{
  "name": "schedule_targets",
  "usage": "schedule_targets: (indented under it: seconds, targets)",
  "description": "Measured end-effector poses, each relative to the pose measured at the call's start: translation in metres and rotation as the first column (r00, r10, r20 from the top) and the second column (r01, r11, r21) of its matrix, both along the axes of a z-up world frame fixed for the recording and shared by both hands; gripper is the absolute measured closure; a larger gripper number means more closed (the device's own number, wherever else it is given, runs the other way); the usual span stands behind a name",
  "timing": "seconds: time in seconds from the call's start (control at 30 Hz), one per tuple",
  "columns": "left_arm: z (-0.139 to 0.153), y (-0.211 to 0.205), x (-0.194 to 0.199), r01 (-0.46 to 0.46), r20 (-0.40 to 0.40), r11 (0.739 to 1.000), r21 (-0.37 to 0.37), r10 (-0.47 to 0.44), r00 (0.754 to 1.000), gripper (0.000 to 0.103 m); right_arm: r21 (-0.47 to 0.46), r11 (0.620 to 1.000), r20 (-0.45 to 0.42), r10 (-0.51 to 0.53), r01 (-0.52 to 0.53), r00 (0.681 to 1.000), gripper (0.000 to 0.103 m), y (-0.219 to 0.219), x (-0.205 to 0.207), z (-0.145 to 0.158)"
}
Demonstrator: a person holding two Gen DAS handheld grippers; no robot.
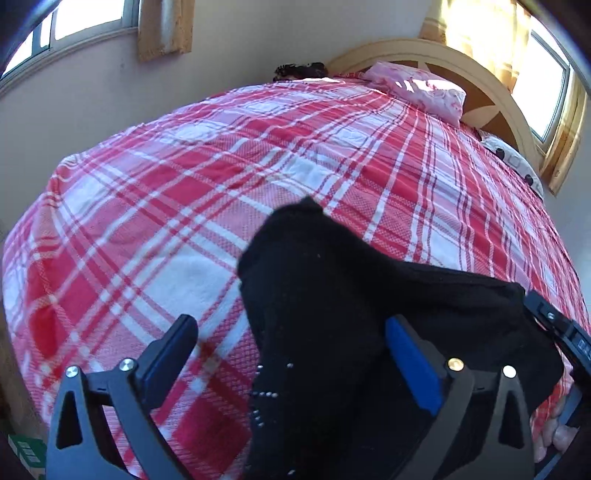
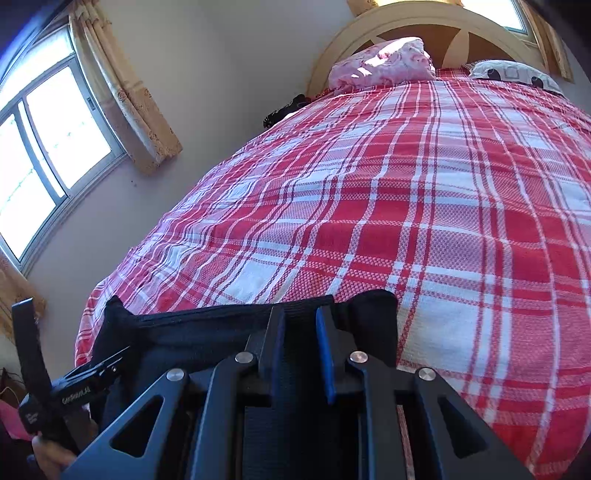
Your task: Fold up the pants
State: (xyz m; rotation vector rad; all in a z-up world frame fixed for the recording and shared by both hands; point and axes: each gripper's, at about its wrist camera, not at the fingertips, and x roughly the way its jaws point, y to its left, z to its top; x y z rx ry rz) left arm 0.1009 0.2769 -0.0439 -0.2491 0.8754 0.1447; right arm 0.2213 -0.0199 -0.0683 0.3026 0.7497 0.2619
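Observation:
Black pants [image 1: 332,295] hang bunched over the near edge of a bed with a red and white plaid cover [image 1: 258,155]. My left gripper [image 1: 291,328] is open; the cloth lies between its jaws and drapes over the right finger [image 1: 410,358]. My right gripper [image 2: 301,317] is shut on the pants' waistband [image 2: 207,325], which stretches left to the other gripper [image 2: 85,376]. The right gripper also shows in the left wrist view [image 1: 557,325] at the cloth's far right end.
A pink pillow [image 2: 384,62] and a white patterned pillow [image 2: 517,74] lie at a cream headboard [image 2: 417,18]. A dark object [image 2: 284,109] sits at the bed's far left edge. Windows with tan curtains [image 2: 122,92] line the walls.

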Motion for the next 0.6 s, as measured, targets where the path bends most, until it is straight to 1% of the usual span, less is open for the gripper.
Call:
schedule_targets:
  seconds: [0.03,0.1,0.13,0.17,0.23,0.27,0.33,0.37,0.43,0.47,0.5,0.53,0.57,0.6]
  targets:
    - [0.008,0.004,-0.006,-0.013,0.025,1.000,0.019,0.012,1.000,0.001,-0.005,1.000,0.020,-0.011,0.011,1.000,0.084,-0.001,-0.009,0.007]
    - [0.027,0.012,-0.016,-0.044,0.090,0.998,0.054,0.039,0.995,0.001,-0.009,1.000,0.098,0.022,-0.021,0.995,0.084,-0.002,-0.039,0.026]
    - [0.035,0.013,-0.017,-0.040,0.114,0.997,0.060,0.033,0.993,0.001,-0.023,0.999,0.121,0.034,-0.032,0.992,0.084,-0.002,-0.051,0.032]
    - [0.040,0.012,-0.014,-0.023,0.120,0.997,0.068,0.015,0.993,0.001,-0.045,0.998,0.143,0.060,-0.054,0.988,0.084,0.002,-0.068,0.038]
    - [0.045,0.006,0.003,0.026,0.109,0.994,0.110,-0.038,0.993,0.001,-0.065,0.994,0.138,0.098,-0.090,0.986,0.084,0.008,-0.084,0.038]
    - [0.045,0.004,0.013,0.046,0.091,0.991,0.124,-0.057,0.994,0.001,-0.077,0.992,0.103,0.111,-0.103,0.988,0.084,0.012,-0.088,0.032]
    - [0.035,0.002,0.035,0.067,0.041,0.988,0.142,-0.073,0.997,0.001,-0.107,0.990,0.016,0.099,-0.097,0.995,0.084,0.014,-0.087,0.013]
    - [0.024,0.003,0.048,0.064,-0.004,0.985,0.162,-0.064,0.998,0.003,-0.107,0.990,-0.013,0.091,-0.092,0.996,0.084,0.013,-0.087,0.001]
    - [0.004,0.007,0.060,0.066,-0.066,0.979,0.194,-0.054,0.996,0.004,-0.077,0.994,0.025,0.077,-0.075,0.997,0.084,0.009,-0.094,-0.004]
    - [-0.008,0.011,0.066,0.066,-0.100,0.977,0.202,-0.046,0.994,0.003,-0.077,0.995,0.024,0.069,-0.067,0.997,0.084,0.010,-0.095,-0.005]
    - [-0.016,0.015,0.067,0.064,-0.112,0.979,0.194,-0.043,0.993,0.003,-0.093,0.994,0.029,0.066,-0.063,0.997,0.084,0.012,-0.097,-0.004]
    - [-0.022,0.019,0.068,0.066,-0.119,0.983,0.169,-0.047,0.992,0.000,-0.114,0.991,0.035,0.068,-0.063,0.997,0.084,0.015,-0.098,-0.004]
    - [-0.026,0.025,0.069,0.067,-0.111,0.987,0.143,-0.051,0.992,0.000,-0.129,0.990,0.042,0.069,-0.063,0.997,0.084,0.017,-0.099,-0.005]
    - [-0.028,0.028,0.070,0.076,-0.105,0.988,0.134,-0.062,0.993,0.000,-0.135,0.989,0.049,0.069,-0.061,0.996,0.084,0.018,-0.100,-0.005]
